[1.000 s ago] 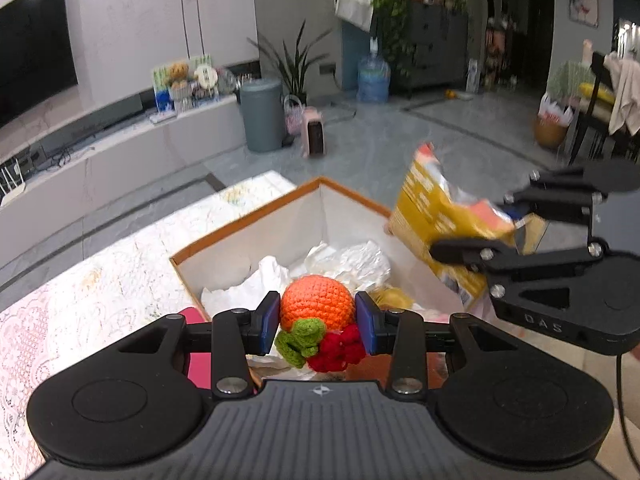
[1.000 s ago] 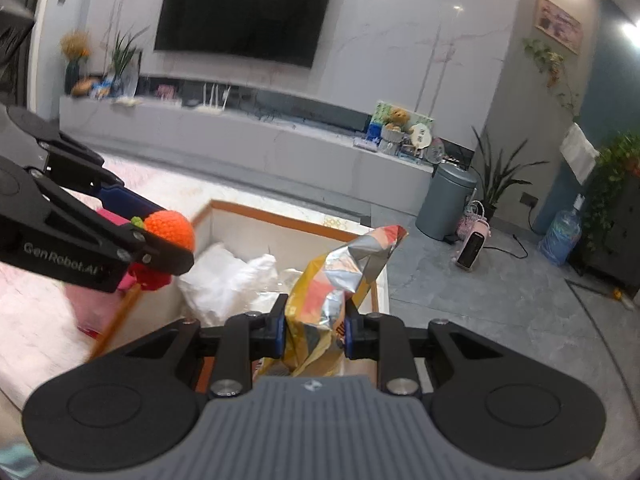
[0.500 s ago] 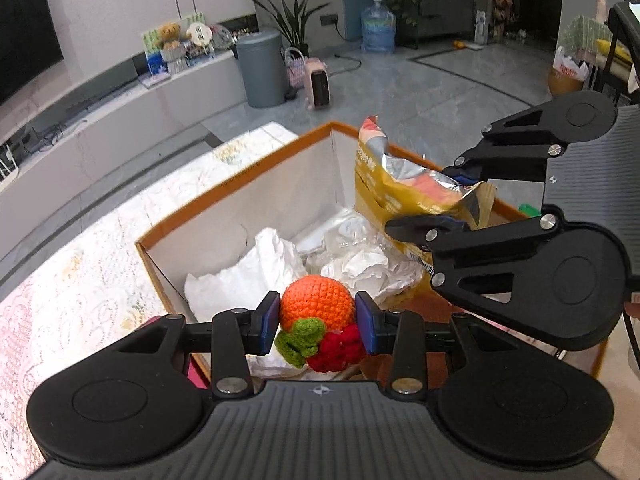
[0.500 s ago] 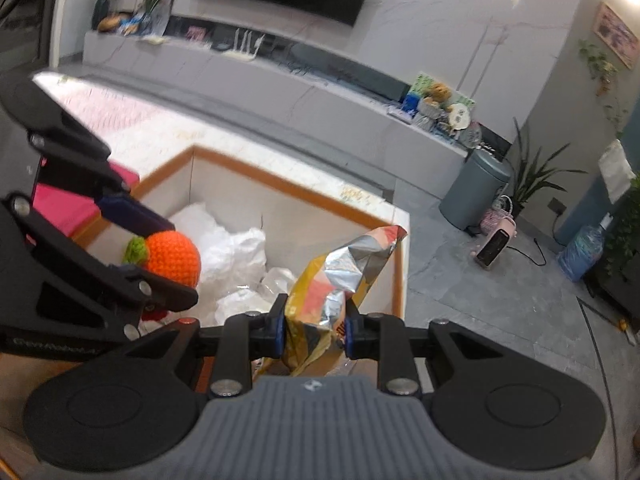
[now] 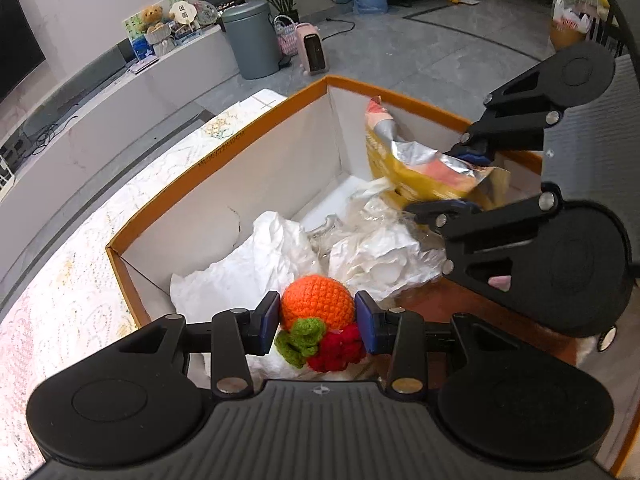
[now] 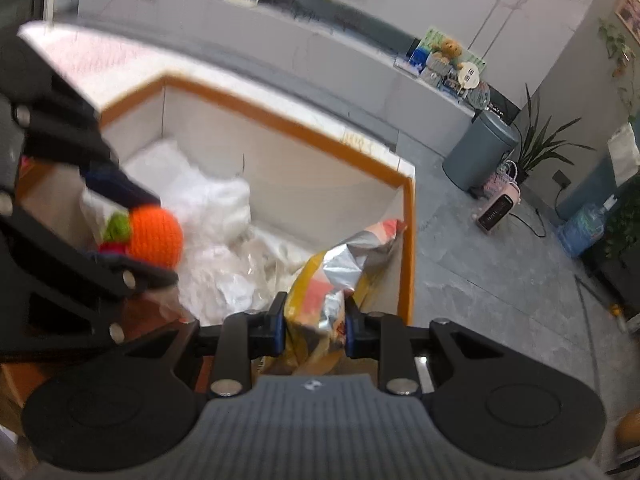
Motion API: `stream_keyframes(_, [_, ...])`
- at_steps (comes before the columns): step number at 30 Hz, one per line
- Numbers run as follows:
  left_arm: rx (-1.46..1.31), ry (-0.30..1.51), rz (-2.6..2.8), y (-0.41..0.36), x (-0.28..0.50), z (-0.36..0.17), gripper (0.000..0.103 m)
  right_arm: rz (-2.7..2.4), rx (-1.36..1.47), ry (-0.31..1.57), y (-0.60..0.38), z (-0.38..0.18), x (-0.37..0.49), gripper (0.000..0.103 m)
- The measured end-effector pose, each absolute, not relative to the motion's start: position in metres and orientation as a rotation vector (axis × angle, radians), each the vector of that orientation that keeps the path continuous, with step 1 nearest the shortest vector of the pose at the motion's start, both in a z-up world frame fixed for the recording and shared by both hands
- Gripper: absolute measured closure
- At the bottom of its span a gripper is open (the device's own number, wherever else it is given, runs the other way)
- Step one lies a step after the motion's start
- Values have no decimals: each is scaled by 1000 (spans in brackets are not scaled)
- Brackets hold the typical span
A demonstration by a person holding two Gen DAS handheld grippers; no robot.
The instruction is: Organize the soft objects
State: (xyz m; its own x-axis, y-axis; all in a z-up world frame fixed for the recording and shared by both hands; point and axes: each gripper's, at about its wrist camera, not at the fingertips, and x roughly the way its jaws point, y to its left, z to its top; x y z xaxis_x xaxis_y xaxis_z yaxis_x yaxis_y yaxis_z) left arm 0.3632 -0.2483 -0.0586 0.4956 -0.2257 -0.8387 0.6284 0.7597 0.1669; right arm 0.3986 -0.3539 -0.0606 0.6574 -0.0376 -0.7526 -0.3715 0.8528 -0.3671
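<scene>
Big picture first: the box sits open on the worktop, orange-rimmed, with crumpled white paper already filling its floor. Both your grippers are over it, so this reads as the drop-in step.

Your right gripper has its jaws closed narrow on the snack bag, which hangs inside the box near the far right corner. Lower it until the bag rests on the paper before you let go, and keep it clear of the rim so the foil doesn't snag.

Your left gripper has its jaws pinched on the knitted orange, with green and red knit bits tucked below it, held above the near side of the box. Go further in over the paper, then open gently; it's round, so a high release could send it rolling.

The left view gives you the box depth and the bag's position against the back wall. The right view, somewhat blurred, shows instead how close the bag's top sits to the right rim, and the orange from the side
</scene>
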Motion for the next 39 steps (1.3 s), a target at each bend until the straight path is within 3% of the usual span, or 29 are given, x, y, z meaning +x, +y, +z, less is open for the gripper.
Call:
stream_keyframes(6, [498,894,-549,-245,357,-54,47,191,-592,843,-348,-63,392,71])
stream_keyframes(10, [487,860,-557,-241,350,-42,39,173,-572,830,-351,-52,384,50])
stream_keyframes(13, [494,836,-565,-238,344,-30,31,168,-539,827,-353,-37,379,46])
stream_keyframes(16, [505,807,-566,-236,333,-15,30,160,-528,808,-351,-22,368,38])
stream_keyframes(31, [444,657,-509,-176,264,75,30,108,-348,701,-322,69,292,23])
stream_keyframes(39, [372,401,-400,-122,203,103,31,57,-168,559,-301,99,231,15])
